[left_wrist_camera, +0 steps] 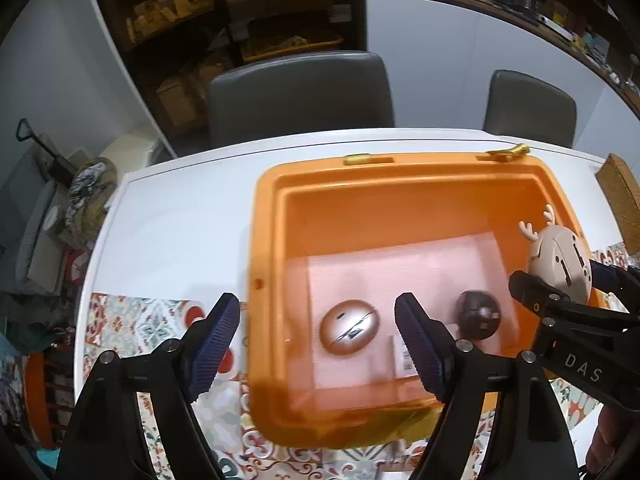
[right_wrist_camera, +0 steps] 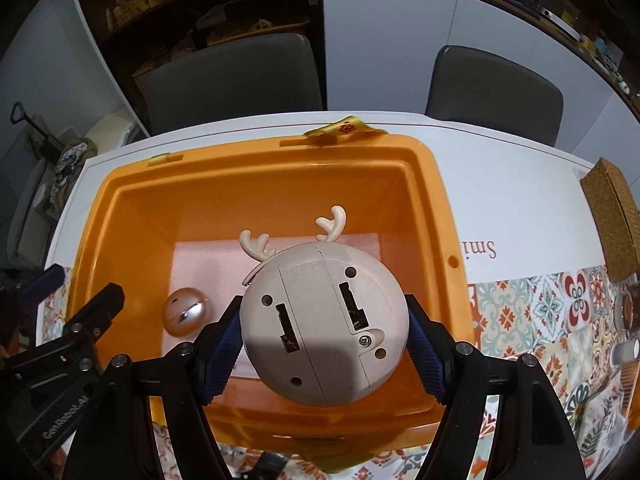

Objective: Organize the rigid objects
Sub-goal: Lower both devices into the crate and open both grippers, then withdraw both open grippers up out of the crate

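While the left tool (left_wrist_camera: 316, 344) hangs with its blue-padded jaws spread wide and nothing between them, its camera looks down into a deep orange plastic bin (left_wrist_camera: 272, 240) standing on a white worktop (left_wrist_camera: 172, 216). On the pale pink sheet lining the bin floor lie a rounded rose-gold gadget (left_wrist_camera: 351, 327) and, well apart to its right, a dark brown rounded gadget (left_wrist_camera: 479, 314), blurred. A patterned tile-print mat (left_wrist_camera: 132, 316) covers the near part of the worktop and runs under the bin's front edge. At the right edge the right tool (left_wrist_camera: 560, 300) carries a beige round toy with antlers (left_wrist_camera: 558, 264) above the bin's right side. Beyond the worktop stand two grey padded chairs (left_wrist_camera: 300, 92) and dark shelving crowded with boxes.

From the right wrist, the right tool (right_wrist_camera: 324, 340) is closed on the beige antlered toy (right_wrist_camera: 324, 320) — pads pressed to both its sides, flat underside with slots and a screw facing the camera — and holds it over the bin (right_wrist_camera: 444, 240). The rose-gold gadget (right_wrist_camera: 185, 311) sits on the bin floor to the lower left. A woven cork-brown mat (right_wrist_camera: 612, 216) lies on the worktop (right_wrist_camera: 500, 184) at the far right, with the tile-print mat (right_wrist_camera: 540, 308) near it.
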Tool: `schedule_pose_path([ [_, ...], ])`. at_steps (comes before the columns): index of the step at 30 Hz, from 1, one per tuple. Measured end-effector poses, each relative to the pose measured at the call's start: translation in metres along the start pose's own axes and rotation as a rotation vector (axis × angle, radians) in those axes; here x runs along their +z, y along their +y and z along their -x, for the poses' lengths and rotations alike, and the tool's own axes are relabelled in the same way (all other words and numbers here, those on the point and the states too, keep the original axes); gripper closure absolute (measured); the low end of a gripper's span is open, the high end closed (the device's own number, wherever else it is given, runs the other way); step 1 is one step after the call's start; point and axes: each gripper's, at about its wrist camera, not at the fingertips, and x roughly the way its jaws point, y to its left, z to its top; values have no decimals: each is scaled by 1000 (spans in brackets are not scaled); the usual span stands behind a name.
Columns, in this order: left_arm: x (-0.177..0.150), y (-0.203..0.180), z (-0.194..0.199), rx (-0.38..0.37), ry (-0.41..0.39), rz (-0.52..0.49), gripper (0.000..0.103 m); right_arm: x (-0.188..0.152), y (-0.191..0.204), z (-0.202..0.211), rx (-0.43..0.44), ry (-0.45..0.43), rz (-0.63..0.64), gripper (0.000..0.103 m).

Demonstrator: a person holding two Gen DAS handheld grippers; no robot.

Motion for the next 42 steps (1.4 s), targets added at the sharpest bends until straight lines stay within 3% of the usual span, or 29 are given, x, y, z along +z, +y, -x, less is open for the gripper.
schedule_pose_path([
  [4, -2, 4, 3, 23, -8, -2, 22, 0, 8, 0, -2, -5, 11, 27],
  [7, -5, 7, 6, 24, -13, 6, 22, 0, 11, 5, -35, -40, 14, 19],
  [15, -14, 10, 17, 19, -18, 27, 21, -10, 6, 21, -51, -54, -5, 19],
  [27, -36, 11, 52, 5, -64, 37, 17, -42, 0, 66, -41, -136, -21, 19],
  [42, -72, 11, 73, -5, -72, 45, 16, -90, 1, 93, -18, -171, -20, 19],
])
